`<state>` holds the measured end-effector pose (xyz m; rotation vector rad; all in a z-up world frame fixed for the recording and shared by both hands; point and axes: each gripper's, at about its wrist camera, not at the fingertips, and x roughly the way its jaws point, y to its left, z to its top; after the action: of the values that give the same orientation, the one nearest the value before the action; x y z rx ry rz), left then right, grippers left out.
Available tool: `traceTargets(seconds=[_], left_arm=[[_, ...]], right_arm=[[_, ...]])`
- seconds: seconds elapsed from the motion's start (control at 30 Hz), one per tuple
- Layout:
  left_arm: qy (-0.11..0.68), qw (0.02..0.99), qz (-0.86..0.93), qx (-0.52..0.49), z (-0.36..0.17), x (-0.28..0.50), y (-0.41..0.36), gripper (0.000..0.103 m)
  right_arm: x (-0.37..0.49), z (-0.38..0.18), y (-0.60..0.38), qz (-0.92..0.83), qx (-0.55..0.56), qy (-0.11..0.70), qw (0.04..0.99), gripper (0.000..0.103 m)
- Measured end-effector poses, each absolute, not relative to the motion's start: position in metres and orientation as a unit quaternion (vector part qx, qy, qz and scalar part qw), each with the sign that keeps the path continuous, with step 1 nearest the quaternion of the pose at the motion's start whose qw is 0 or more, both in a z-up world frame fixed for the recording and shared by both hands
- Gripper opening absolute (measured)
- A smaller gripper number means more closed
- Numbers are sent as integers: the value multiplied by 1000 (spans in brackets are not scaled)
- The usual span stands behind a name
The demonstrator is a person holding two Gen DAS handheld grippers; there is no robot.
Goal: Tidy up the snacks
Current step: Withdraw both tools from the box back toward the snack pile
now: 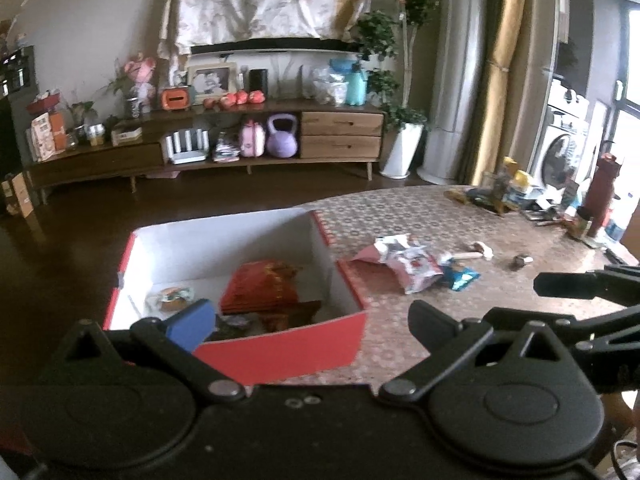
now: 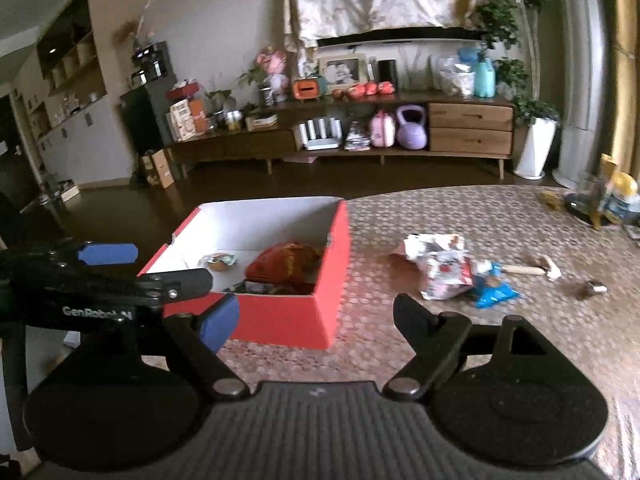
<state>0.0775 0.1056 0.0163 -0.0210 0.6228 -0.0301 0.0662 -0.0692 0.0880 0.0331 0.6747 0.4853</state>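
Note:
A red box with a white inside (image 1: 280, 352) (image 2: 332, 276) stands on the patterned table. In it lie a red snack bag (image 1: 264, 286) (image 2: 286, 262) and a small clear-wrapped snack (image 1: 170, 298) (image 2: 219, 261). To its right on the table lie a pink-white snack bag (image 1: 404, 260) (image 2: 440, 268) and a blue packet (image 1: 462, 276) (image 2: 494, 294). My left gripper (image 1: 304, 320) is open and empty above the box's near wall. My right gripper (image 2: 316, 314) is open and empty just in front of the box. The left gripper also shows at the left of the right wrist view.
A small wooden-handled tool (image 1: 476, 252) (image 2: 532, 268) and a small dark object (image 1: 520, 261) (image 2: 592, 289) lie further right on the table (image 1: 400, 216). Bottles and clutter (image 1: 560, 196) stand at the table's far right. A TV cabinet (image 1: 240, 140) stands across the floor.

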Motion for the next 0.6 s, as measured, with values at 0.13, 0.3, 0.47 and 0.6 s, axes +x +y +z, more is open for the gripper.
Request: traceTargets(seconds=[0.13,0.3,0.47,0.6], left_arm=[[304,952,-32,-16,17,75,86,103],[307,949,-55,-39,11,80,65,103],[318,945,-61,-53,1,97,44,103],[319,945,-58,-36,-4,115,19,103]], right_arm=[[60,86,-101,215,28,324,921,84],[56,82,-139,197,36,322,925,84],[59,74,-172,174,29,318,932,84],[69,65,-195,154,30,320,934,84]])
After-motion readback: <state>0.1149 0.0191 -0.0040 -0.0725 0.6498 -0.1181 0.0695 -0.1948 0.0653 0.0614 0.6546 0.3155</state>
